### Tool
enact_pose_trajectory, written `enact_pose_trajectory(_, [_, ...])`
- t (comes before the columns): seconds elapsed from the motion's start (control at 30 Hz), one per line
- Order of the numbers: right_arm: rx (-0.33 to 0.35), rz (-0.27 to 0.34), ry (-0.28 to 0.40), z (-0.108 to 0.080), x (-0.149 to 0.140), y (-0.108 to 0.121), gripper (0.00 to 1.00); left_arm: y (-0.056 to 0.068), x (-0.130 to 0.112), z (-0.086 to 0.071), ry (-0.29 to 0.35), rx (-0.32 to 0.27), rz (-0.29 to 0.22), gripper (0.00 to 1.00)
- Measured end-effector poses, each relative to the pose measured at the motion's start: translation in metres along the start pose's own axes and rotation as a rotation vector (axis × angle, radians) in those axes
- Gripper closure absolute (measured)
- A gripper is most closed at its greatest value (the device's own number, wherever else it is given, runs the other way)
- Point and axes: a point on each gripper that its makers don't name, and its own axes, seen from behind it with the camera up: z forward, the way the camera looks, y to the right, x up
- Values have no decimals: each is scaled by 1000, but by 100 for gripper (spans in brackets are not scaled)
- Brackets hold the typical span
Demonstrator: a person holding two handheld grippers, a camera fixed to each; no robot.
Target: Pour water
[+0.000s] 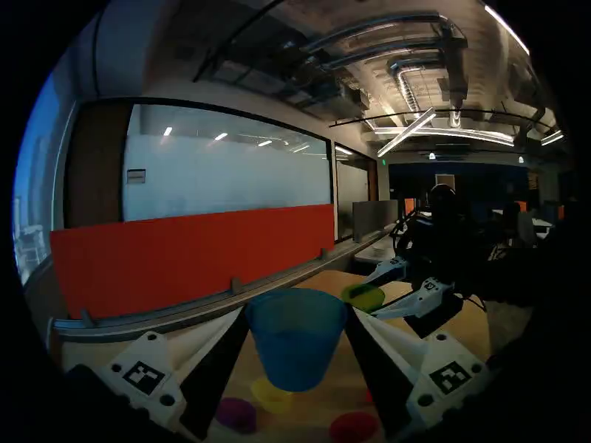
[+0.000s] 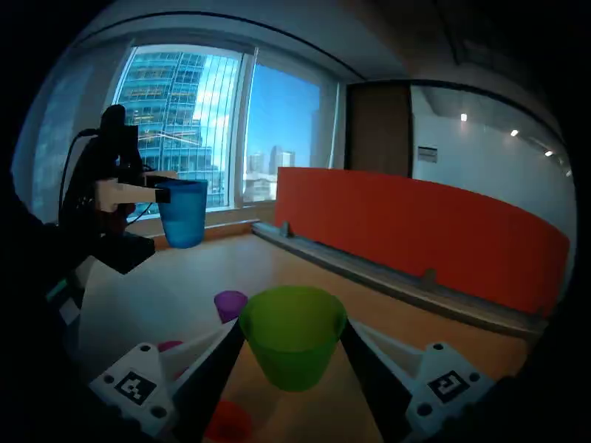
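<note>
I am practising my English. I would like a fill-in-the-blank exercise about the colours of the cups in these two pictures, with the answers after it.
1. Cup A, between the fingers of the left gripper, is ____.
2. Cup B, between the fingers of the right gripper, is ____.
3. Cup C, the small one on the table just beyond Cup B, is ____.

Missing words: blue, green, purple.

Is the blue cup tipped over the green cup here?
No, the blue cup is held upright, well apart from the green cup, not above it.
</note>
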Motion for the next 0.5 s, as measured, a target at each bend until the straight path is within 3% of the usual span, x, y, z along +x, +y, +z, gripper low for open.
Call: enact_pose_trajectory(0.5, [4,1,93,-5,29,-8,7,0,-1,-1,4,2,-15,11])
